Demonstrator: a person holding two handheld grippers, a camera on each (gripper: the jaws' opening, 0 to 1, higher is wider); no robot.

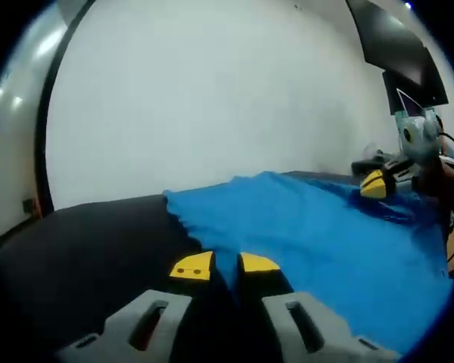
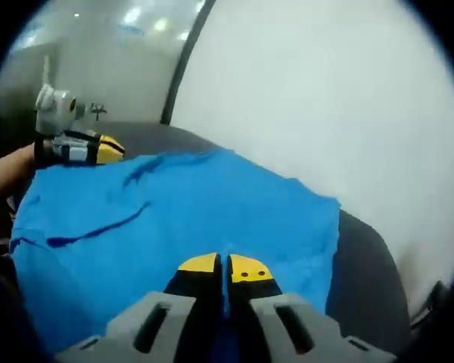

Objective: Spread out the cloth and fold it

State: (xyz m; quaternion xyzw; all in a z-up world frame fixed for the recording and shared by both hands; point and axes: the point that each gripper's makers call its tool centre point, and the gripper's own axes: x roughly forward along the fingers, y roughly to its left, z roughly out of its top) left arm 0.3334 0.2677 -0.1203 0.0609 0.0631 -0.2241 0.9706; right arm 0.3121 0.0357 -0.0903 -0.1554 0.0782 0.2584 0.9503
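Cloth, bright blue, lies spread over a dark table that stands against a pale wall. In the left gripper view it covers the right part of the table, its far edge raised in a soft ridge; its near right portion is cut off by the edge of the view.

Left gripper: yellow-tipped jaws nearly together, with the cloth's near edge running into the narrow gap between them. Whether fabric is actually pinched there is hard to make out, as the contact point sits in shadow. The same gripper appears in the right gripper view at the cloth's far left corner, with a hand behind it, partly cut off.

Right gripper: jaws drawn close, the tips pressed into the cloth, blue fabric visible in the slit between them. It also shows in the left gripper view at the far right edge of the cloth, small and blurred. Shallow creases cross the cloth's left half in the right gripper view. Ceiling lights are blurred.
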